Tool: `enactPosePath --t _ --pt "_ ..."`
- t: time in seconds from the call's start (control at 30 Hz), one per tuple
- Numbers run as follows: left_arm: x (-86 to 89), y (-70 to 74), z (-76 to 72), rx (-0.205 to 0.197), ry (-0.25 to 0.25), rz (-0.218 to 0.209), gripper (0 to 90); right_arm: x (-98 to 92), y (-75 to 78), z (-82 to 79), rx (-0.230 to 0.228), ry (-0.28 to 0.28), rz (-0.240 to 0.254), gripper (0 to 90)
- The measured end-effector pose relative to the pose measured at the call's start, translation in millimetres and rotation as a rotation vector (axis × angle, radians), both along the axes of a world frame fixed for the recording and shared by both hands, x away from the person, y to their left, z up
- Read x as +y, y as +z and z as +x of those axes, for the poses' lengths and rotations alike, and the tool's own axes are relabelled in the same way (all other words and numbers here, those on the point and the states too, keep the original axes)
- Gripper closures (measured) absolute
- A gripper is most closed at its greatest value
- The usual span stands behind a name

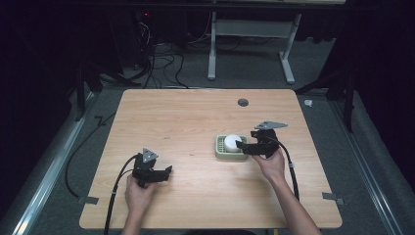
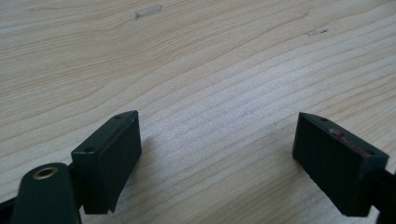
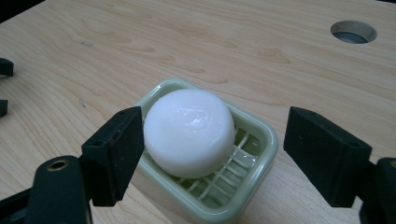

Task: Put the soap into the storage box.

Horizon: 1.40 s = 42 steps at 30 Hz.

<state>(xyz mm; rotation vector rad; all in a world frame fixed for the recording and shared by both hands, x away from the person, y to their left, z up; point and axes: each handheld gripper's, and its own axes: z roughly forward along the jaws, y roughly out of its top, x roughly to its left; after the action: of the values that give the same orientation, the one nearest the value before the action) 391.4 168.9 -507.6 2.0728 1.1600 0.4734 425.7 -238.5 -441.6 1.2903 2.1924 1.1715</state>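
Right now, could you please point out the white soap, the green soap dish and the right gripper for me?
white soap [image 3: 189,130], right gripper view, middle of its domed top.
green soap dish [image 3: 261,140], right gripper view, its rim on the right.
right gripper [image 3: 212,158], right gripper view, midway between its jaws.

Grey carpet floor [image 1: 254,73], black cables [image 1: 161,63], white desk frame [image 1: 249,29] behind; dark surroundings, wooden table [image 1: 195,117].

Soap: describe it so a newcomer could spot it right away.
On the wooden table, look right of centre, just ahead of the right gripper. A pale green slatted soap dish sits there, and the soap lies in it. It is a round, glossy white bar, the one white thing on the tabletop.
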Motion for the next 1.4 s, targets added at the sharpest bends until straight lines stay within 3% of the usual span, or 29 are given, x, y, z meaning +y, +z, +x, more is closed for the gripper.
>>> enactPosePath --t 0.23,1.4 --pt "0.0 0.1 0.0 0.002 0.000 0.001 16.0 -6.8 4.3 -5.3 -0.001 -0.006 0.032 22.4" --pt "0.0 0.1 0.0 0.002 0.000 0.001 16.0 -33.7 25.7 -34.1 -0.063 -0.047 0.056 25.0"
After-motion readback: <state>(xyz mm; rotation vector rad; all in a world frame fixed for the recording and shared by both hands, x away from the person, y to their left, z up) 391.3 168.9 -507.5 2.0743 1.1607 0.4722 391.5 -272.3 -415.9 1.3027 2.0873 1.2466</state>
